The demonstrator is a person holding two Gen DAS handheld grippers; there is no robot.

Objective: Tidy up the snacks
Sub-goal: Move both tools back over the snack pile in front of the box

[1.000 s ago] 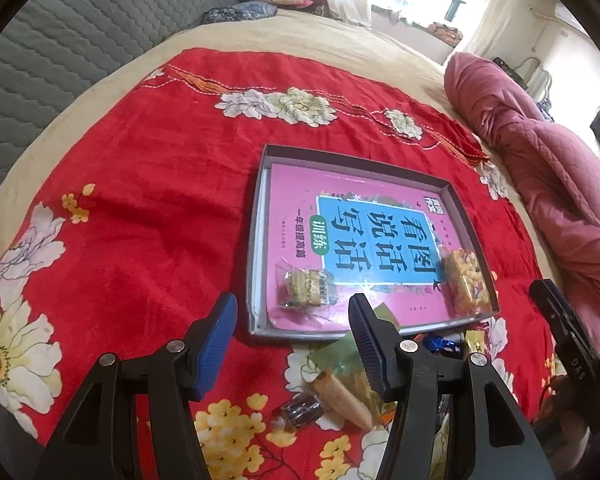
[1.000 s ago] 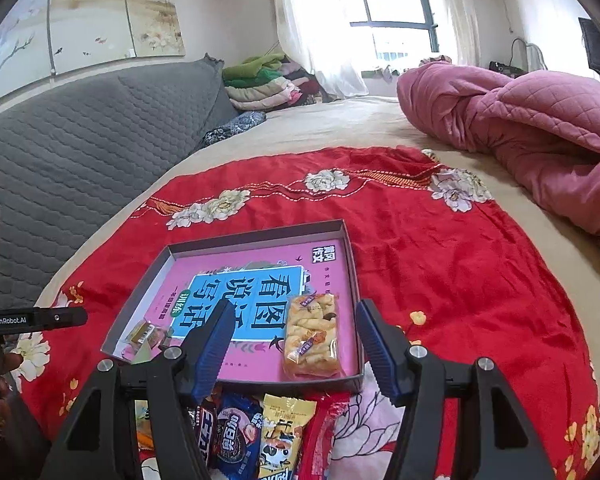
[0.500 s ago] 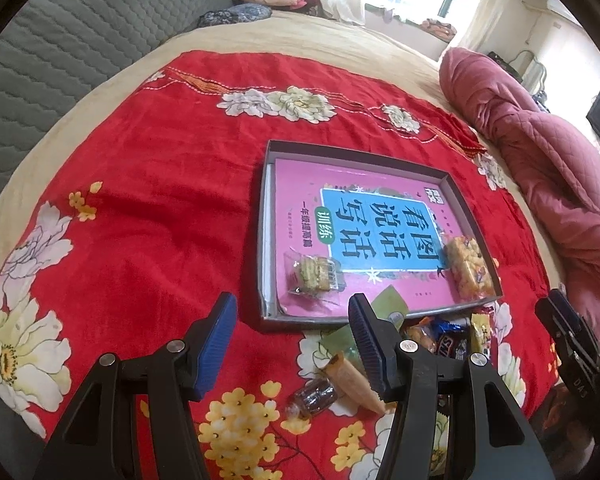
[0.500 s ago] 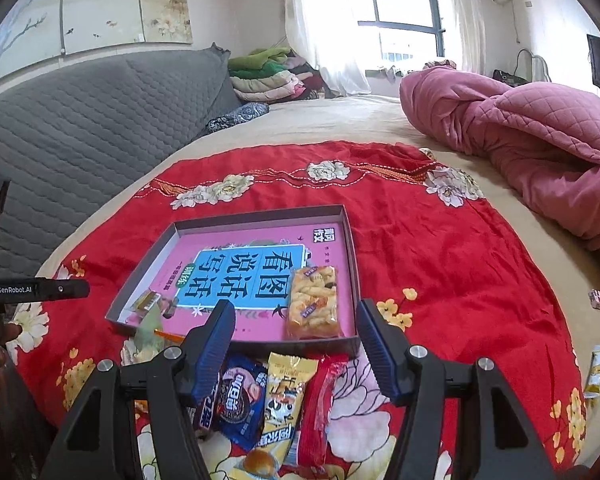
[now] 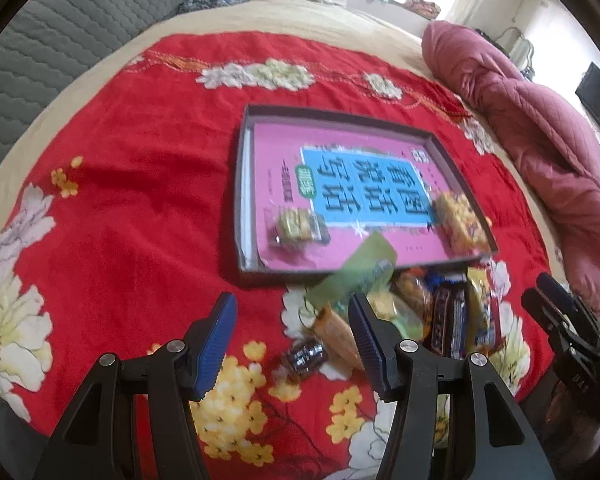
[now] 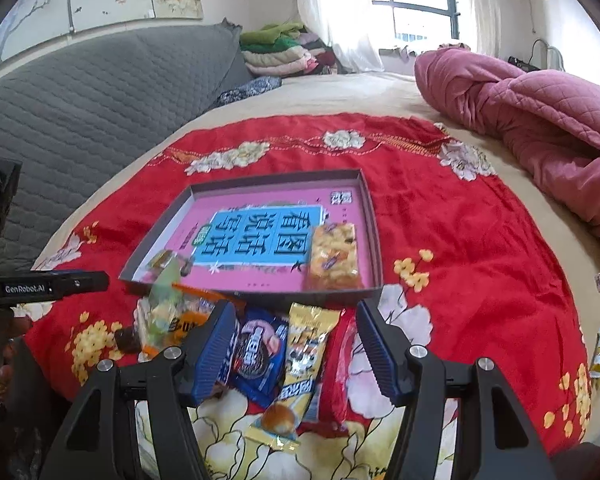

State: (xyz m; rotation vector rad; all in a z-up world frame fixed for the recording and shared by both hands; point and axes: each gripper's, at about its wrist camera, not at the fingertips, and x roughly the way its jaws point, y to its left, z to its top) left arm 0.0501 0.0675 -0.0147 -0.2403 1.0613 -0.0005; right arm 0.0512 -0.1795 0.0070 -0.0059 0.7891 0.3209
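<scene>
Both hand-held grippers, left (image 5: 292,336) and right (image 6: 296,348), are open and empty. Snack pile (image 6: 260,352) sits on the bed just in front of the tray (image 6: 374,240); two snacks already inside it. Risk: overlapping wrappers, so right may pinch two packets or slip off glossy film. The green packet (image 5: 356,272) leaning on the tray's near rim could get knocked.

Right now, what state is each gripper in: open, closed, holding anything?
Left gripper: open, empty, above the red cloth.
Right gripper: open, empty, over the snack pile.
</scene>
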